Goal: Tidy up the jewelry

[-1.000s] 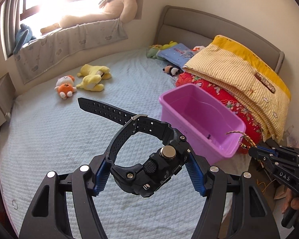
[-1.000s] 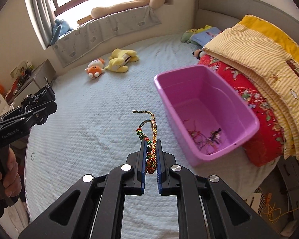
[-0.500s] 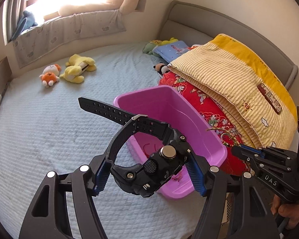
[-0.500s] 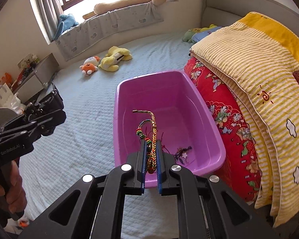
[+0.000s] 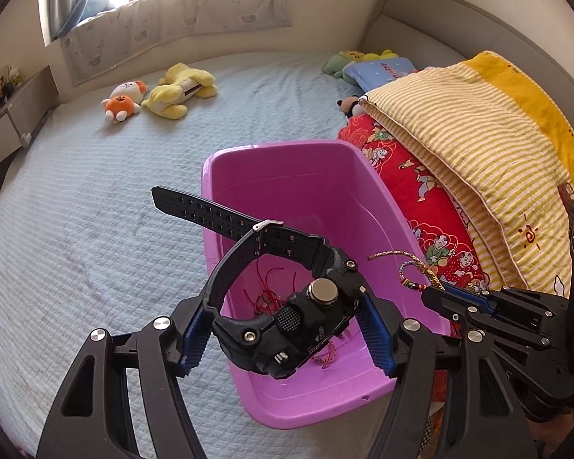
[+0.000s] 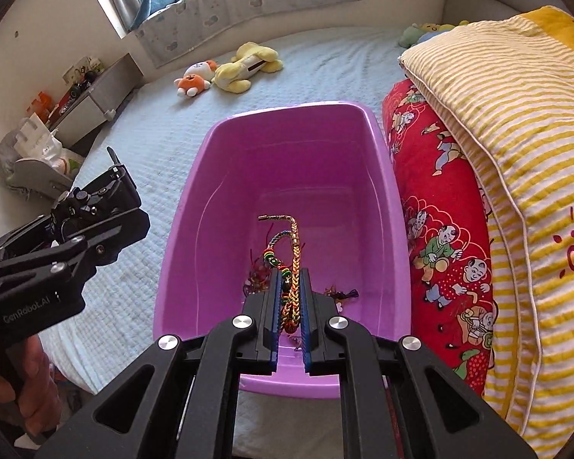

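Note:
My left gripper point(image 5: 283, 334) is shut on a black digital watch point(image 5: 287, 306) and holds it over the near end of the purple bin point(image 5: 306, 405). My right gripper point(image 6: 290, 302) is shut on a braided multicolour bracelet point(image 6: 291, 267) and holds it above the bin point(image 6: 180, 229). The right gripper also shows in the left wrist view point(image 5: 436, 294), with the bracelet point(image 5: 413, 267) at its tip over the bin's right rim. Red string jewelry point(image 5: 268, 298) lies on the bin floor, also in the right wrist view point(image 6: 254, 279).
The bin sits on a pale blue quilted bed point(image 5: 76, 210). A red patterned quilt point(image 6: 440, 229) and a yellow striped blanket point(image 6: 516, 114) are stacked right of the bin. Plush toys point(image 5: 160, 93) lie at the far side. A bedside cabinet point(image 6: 92, 95) stands left.
Both grippers have moved from over the bed to above the purple bin, still holding the watch and the bracelet. The bin now fills the middle of both views.

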### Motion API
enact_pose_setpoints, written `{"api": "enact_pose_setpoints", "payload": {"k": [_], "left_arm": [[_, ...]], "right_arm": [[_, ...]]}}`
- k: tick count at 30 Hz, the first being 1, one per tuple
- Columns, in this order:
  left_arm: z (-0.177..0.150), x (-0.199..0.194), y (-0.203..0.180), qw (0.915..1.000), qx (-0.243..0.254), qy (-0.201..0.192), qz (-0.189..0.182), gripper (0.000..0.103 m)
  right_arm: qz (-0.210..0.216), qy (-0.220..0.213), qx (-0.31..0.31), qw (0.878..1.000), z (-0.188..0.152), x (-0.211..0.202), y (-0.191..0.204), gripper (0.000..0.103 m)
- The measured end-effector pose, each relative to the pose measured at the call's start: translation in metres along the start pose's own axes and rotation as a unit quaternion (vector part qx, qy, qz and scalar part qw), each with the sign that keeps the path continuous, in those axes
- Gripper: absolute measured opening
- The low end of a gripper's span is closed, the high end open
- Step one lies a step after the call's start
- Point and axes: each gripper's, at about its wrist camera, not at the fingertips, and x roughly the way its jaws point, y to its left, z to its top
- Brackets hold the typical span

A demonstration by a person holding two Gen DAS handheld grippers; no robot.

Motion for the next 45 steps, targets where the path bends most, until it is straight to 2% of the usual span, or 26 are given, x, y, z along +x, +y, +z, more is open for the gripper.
{"api": "enact_pose_setpoints", "payload": {"k": [6, 22, 24, 25, 26, 27, 28, 29, 37, 45], "left_arm": [[-0.004, 0.034, -0.001, 0.9990, -0.026, 0.035, 0.012, 0.066], [0.001, 0.072, 0.001, 0.9950, -0.020, 0.088, 0.042, 0.066], [0.001, 0.075, 0.002, 0.9941, -0.020, 0.097, 0.044, 0.067], [0.001, 0.075, 0.003, 0.9938, -0.021, 0.100, 0.043, 0.067], [0.002, 0.073, 0.004, 0.9941, -0.021, 0.097, 0.043, 0.072], [0.003, 0.070, 0.004, 0.9945, -0.020, 0.093, 0.044, 0.078], [0.004, 0.067, 0.005, 0.9949, -0.020, 0.088, 0.045, 0.092], [0.006, 0.063, 0.005, 0.9955, -0.020, 0.082, 0.044, 0.096], [0.008, 0.052, 0.014, 0.9931, -0.030, 0.102, 0.049, 0.096], [0.002, 0.032, 0.024, 0.9916, -0.035, 0.117, 0.043, 0.096]], "right_arm": [[0.001, 0.041, 0.012, 0.999, 0.005, 0.038, -0.012, 0.009], [-0.004, 0.102, 0.009, 0.995, 0.021, 0.085, -0.015, 0.009], [-0.009, 0.105, 0.011, 0.994, 0.021, 0.087, -0.016, 0.015], [-0.015, 0.108, 0.012, 0.994, 0.022, 0.088, -0.017, 0.032], [-0.019, 0.109, 0.014, 0.994, 0.023, 0.088, -0.018, 0.053], [-0.019, 0.109, 0.019, 0.994, 0.023, 0.087, -0.019, 0.056], [-0.017, 0.108, 0.023, 0.994, 0.024, 0.087, -0.020, 0.056], [-0.022, 0.110, 0.023, 0.993, 0.026, 0.087, -0.020, 0.056], [-0.038, 0.139, 0.045, 0.988, 0.021, 0.076, -0.023, 0.064], [-0.039, 0.156, 0.056, 0.985, 0.015, 0.059, -0.011, 0.066]]}}
